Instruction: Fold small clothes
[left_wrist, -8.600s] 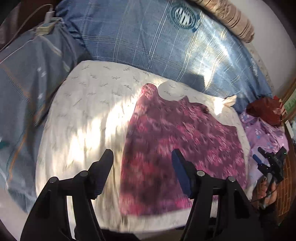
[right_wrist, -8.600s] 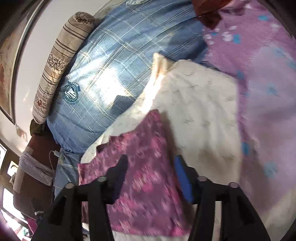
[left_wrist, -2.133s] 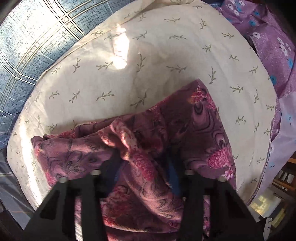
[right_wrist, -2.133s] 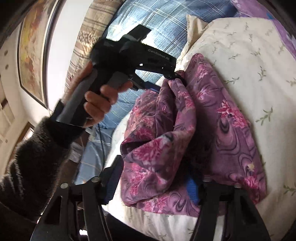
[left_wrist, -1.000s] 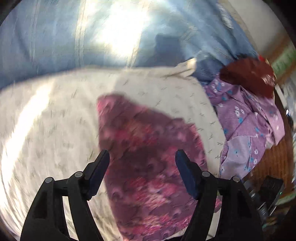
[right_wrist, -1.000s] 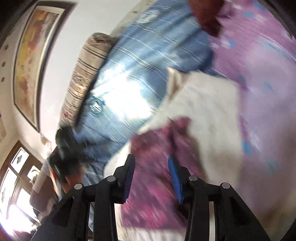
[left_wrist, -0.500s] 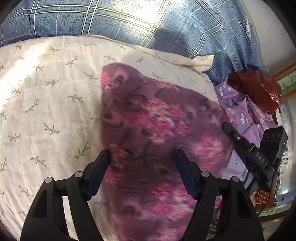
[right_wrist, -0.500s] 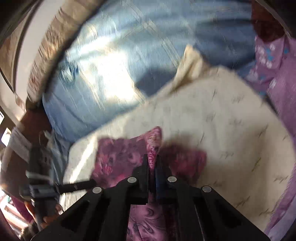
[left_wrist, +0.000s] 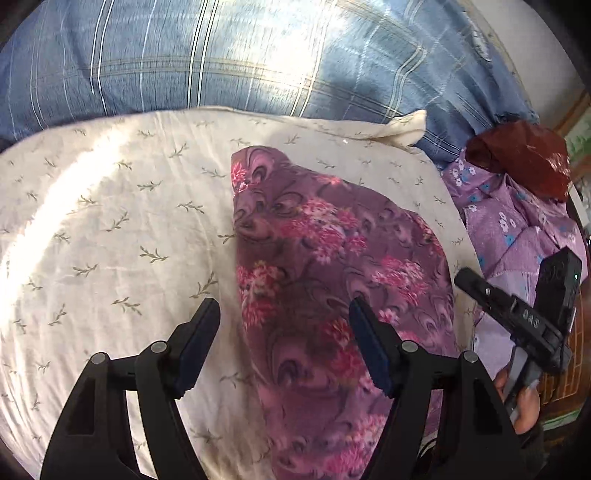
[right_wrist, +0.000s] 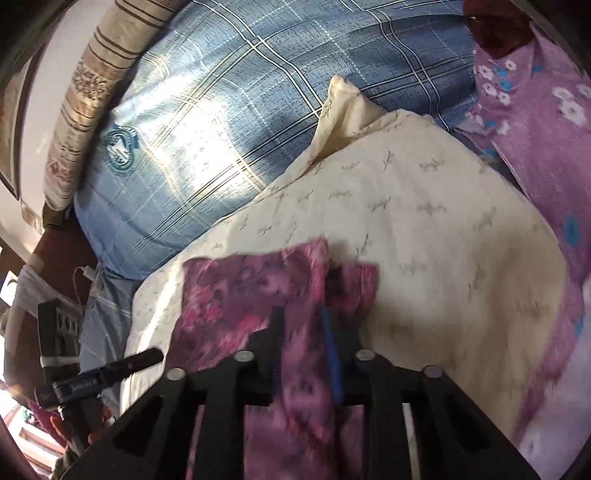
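The purple-pink floral garment (left_wrist: 332, 258) lies folded on a cream leaf-print pillow (left_wrist: 110, 221). My left gripper (left_wrist: 284, 325) hovers open over the garment's left edge, one finger above the pillow, the other above the cloth, nothing between them. In the right wrist view a raised fold of the garment (right_wrist: 236, 295) runs between the jaws of my right gripper (right_wrist: 303, 325), which are opening; the picture is blurred there. The right gripper's body (left_wrist: 517, 321) shows at the garment's right edge, held by a hand (left_wrist: 524, 406).
A blue plaid blanket (left_wrist: 221, 55) lies behind the pillow. Lilac flowered cloth (left_wrist: 517, 229) and a dark red bundle (left_wrist: 517, 158) lie to the right. A striped bolster (right_wrist: 92, 92) rests along the wall. The left gripper's body (right_wrist: 99, 376) shows at the lower left.
The right jaws, shut on a fold of the garment half a second ago, have parted with the fold still between them. The left gripper has sunk slightly closer to the cloth.
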